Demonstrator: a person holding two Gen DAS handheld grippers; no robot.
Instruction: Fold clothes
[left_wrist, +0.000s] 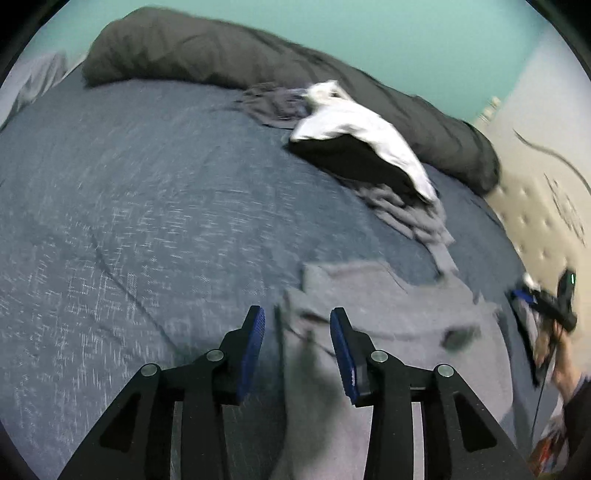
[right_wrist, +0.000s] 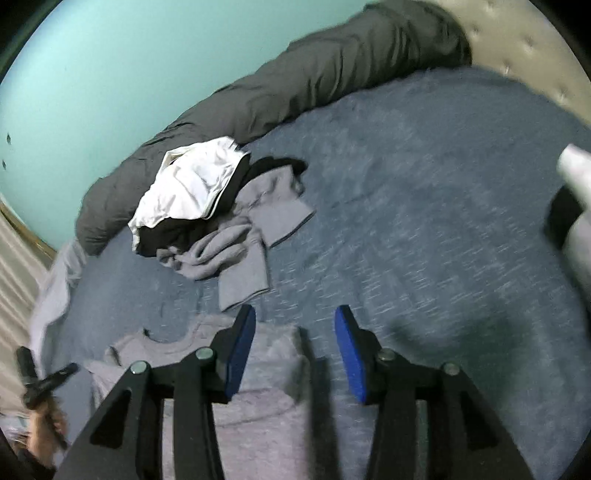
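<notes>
**Both jaws apart above a grey shirt on the bed**

While the left wrist view is smeared with motion blur, it shows the left hand-held gripper (left_wrist: 297, 325) released, its blue pads well apart and holding nothing. It hangs over the left edge of a grey shirt (left_wrist: 388, 314) that lies spread on the blue bedspread (left_wrist: 129, 203). Farther back sits a pile of clothes (left_wrist: 362, 155) (white and black pieces on top, grey ones under and around them), just in front of a rolled dark duvet (left_wrist: 221, 55). At the right edge, a hand (left_wrist: 554, 350) holds the other tool beside the shirt.

In the right wrist view, the right hand-held gripper (right_wrist: 295, 328) is also released and empty, with its left pad over the grey shirt (right_wrist: 258, 387) and its right pad over bare bedspread (right_wrist: 424, 203). The pile of clothes (right_wrist: 207, 206) lies beyond, touching the dark duvet (right_wrist: 295, 85) along the turquoise wall (right_wrist: 129, 66). At lower left a hand (right_wrist: 44, 421) grips the other tool's handle.
</notes>
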